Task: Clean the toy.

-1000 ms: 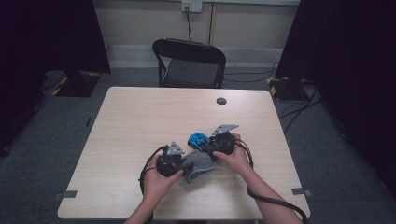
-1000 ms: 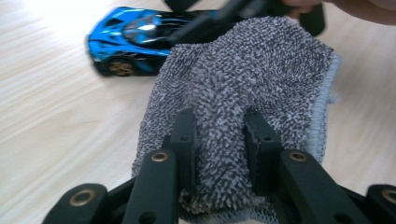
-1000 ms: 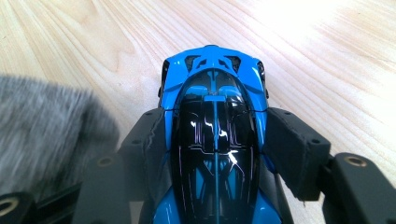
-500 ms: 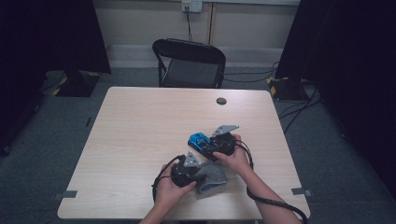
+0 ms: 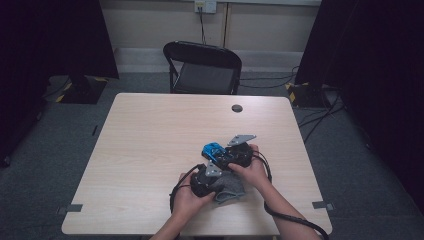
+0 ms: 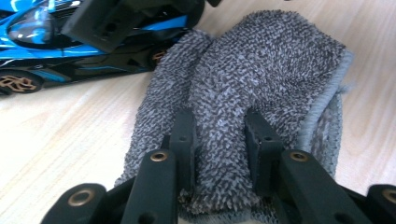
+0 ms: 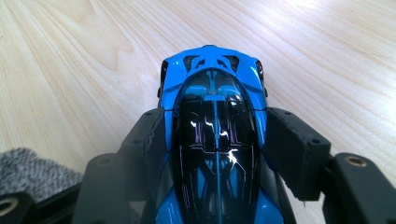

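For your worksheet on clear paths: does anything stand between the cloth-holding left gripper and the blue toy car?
Nothing visible does. The left gripper pinches the grey knitted cloth, which reaches the blue and black toy car held by the right gripper.

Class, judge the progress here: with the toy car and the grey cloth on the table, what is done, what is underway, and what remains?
Done: the right gripper is clamped on the blue toy car, and the left gripper has pinched a fold of the grey cloth. In hand: the cloth lies beside the car on the table. Left, probably: wiping the car; the cloth sits by its wheels, not on the body.
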A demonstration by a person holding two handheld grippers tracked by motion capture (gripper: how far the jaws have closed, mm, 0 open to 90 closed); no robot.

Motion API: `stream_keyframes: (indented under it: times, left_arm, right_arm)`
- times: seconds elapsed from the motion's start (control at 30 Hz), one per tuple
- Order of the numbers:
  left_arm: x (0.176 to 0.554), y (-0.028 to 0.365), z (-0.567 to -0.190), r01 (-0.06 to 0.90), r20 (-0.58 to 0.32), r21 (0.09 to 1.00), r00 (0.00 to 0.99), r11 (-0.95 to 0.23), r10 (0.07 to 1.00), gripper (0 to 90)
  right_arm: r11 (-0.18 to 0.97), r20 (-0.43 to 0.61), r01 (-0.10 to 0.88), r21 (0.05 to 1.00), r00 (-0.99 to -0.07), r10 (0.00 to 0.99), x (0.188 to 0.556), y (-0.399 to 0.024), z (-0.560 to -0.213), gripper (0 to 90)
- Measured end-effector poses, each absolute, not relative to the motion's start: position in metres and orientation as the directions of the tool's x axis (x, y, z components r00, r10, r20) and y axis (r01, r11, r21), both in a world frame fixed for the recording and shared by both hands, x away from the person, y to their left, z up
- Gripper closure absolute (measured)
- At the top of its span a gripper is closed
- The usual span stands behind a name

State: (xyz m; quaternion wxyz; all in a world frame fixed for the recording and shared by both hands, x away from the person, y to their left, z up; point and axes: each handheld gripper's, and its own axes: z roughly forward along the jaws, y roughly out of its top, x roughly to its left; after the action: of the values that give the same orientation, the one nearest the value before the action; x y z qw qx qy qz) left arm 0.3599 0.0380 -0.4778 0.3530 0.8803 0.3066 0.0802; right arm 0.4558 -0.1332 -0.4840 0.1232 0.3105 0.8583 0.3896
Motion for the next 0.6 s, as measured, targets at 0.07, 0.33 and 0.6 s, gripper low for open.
stream_keyframes:
  times: [0.07,0.33,0.6]
  left_arm:
    - [0.362,0.039,-0.478,0.485,-0.070,0.668,0.796,-0.564,0.602,68.7]
    - [0.369,0.049,-0.478,0.488,-0.054,0.675,0.781,-0.553,0.623,69.1]
    - [0.378,0.061,-0.476,0.498,-0.020,0.665,0.757,-0.556,0.653,69.3]
  right_arm:
    - [0.504,0.030,0.438,0.744,-0.776,0.630,0.456,-0.133,-0.484,39.3]
    - [0.503,0.029,0.437,0.746,-0.776,0.630,0.455,-0.133,-0.484,39.3]
    - [0.502,0.030,0.436,0.747,-0.776,0.630,0.456,-0.133,-0.484,39.3]
